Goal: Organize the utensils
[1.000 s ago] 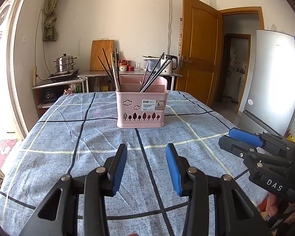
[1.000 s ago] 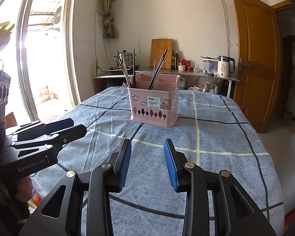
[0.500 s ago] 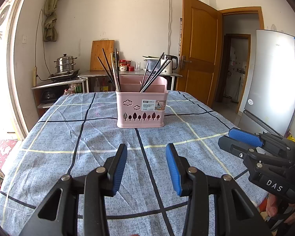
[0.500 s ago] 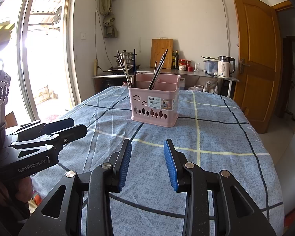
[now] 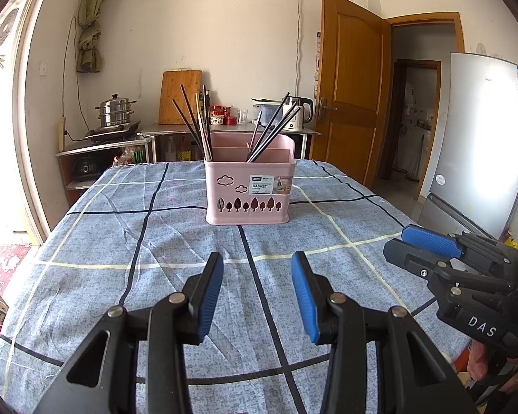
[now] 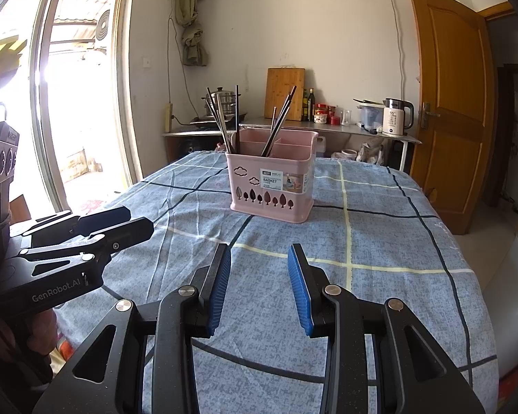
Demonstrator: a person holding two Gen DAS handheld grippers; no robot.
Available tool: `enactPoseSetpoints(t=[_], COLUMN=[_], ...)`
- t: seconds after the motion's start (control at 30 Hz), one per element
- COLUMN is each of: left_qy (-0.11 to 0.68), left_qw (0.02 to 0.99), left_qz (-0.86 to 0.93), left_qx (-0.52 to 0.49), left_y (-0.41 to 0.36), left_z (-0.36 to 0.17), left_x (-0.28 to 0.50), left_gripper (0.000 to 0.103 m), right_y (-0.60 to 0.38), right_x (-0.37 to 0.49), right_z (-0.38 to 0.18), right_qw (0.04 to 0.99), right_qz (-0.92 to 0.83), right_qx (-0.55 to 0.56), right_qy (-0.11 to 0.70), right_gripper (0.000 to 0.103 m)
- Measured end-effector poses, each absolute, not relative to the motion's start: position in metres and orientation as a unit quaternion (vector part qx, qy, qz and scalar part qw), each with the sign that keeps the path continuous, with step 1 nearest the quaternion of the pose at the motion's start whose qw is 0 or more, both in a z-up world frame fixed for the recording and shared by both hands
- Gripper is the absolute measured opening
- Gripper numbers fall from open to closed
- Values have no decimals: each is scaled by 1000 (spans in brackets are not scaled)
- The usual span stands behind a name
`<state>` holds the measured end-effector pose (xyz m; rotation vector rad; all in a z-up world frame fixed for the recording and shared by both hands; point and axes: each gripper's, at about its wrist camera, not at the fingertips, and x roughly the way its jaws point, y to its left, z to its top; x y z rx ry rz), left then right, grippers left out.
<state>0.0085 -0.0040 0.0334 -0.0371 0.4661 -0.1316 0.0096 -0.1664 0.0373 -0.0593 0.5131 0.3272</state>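
Pale pink plastic utensil basket point(image 5: 248, 191) with cut-out clouds and trees, standing upright toward the far middle of a table under a blue-grey cloth point(image 5: 176, 241) crossed by dark and pale yellow lines. Dark, thin chopsticks point(image 5: 194, 119) bunched in the basket's left compartment, leaning up and to the left; a second bunch of dark chopsticks point(image 5: 274, 122) in a compartment further right, leaning up and to the right. Long axes of all sticks roughly vertical, tips well above the rim. No loose utensil visible on the cloth in either view. Left gripper point(image 5: 255, 289) low over the near edge, blue-padded fingers spread apart and gripping nothing, aimed straight along a dark stripe at the basket ahead. Right gripper point(image 6: 259, 286) likewise released and empty, just beside the left one on its right, with the basket ahead and a touch to the left. Both tools well apart from the basket, neither clearly nearer; the left bunch lying more on the left tool's side, the right bunch more on the right tool's. Fits equally a sorting finished, with every stick already housed, or sticks waiting to be pulled out and regrouped between compartments. Behind the table, a wooden door point(image 5: 350, 93), a white kettle point(image 6: 395, 117) and a steel steamer pot point(image 5: 115, 110).
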Motion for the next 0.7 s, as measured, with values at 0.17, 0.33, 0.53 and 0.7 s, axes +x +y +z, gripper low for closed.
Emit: enactPoseSetpoints(t=[0.17,0.33,0.53,0.7], left_qy=[230,228,224,225], left_qw=[971,972,973,972], left_qz=[-62,-58,-57,-59], left_qx=[-17,-18,-18,-21], left_y=[-5,-5,-6,-6], left_z=[33,33,34,34], left_x=[9,8,7,8], left_gripper=[43,43,43,43], right_y=[-167,-167,-169,-170], right_x=[9,9,9,9], right_z=[37,37,38,38], right_qw=[954,954,954,954], right_qz=[161,162,162,163], right_qx=[-30,-31,-31,-32], right_qy=[252,252,251,250], right_gripper=[35,35,35,35])
